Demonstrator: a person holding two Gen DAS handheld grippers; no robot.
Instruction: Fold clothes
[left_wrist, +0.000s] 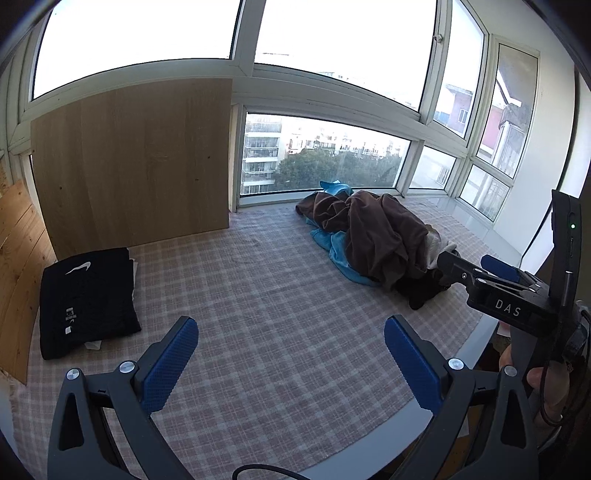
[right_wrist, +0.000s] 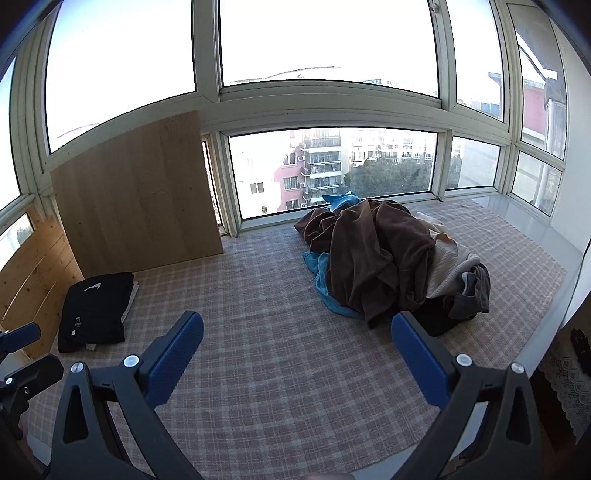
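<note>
Clothes pile (right_wrist: 384, 258) sits at the far right of the checked cloth (right_wrist: 258, 332), by the window: brown garment (right_wrist: 380, 251) on top, blue one (left_wrist: 338, 251) under it, cream piece (right_wrist: 448, 258) and dark items at the near-right edge. Your jaws first: left gripper (left_wrist: 290, 354) spread wide, blue pads (left_wrist: 170, 365) apart, holding nothing, hovering over bare cloth. Right gripper (right_wrist: 295, 350) also spread wide w/ nothing between the pads; in the left wrist view it hangs close to the pile's near-right edge, contact can't be told. Outward: folded black garment (left_wrist: 86, 299) w/ white logo lies flat at the left, just in front of the wooden board (left_wrist: 133, 162), well apart from the pile. So one item looks done & you're between items, at the pick step. Next move prob calls for taking one garment off the pile, pulling it to the open middle & spreading it flat before any fold. Grab a single layer, since the brown one drapes over the rest.
</note>
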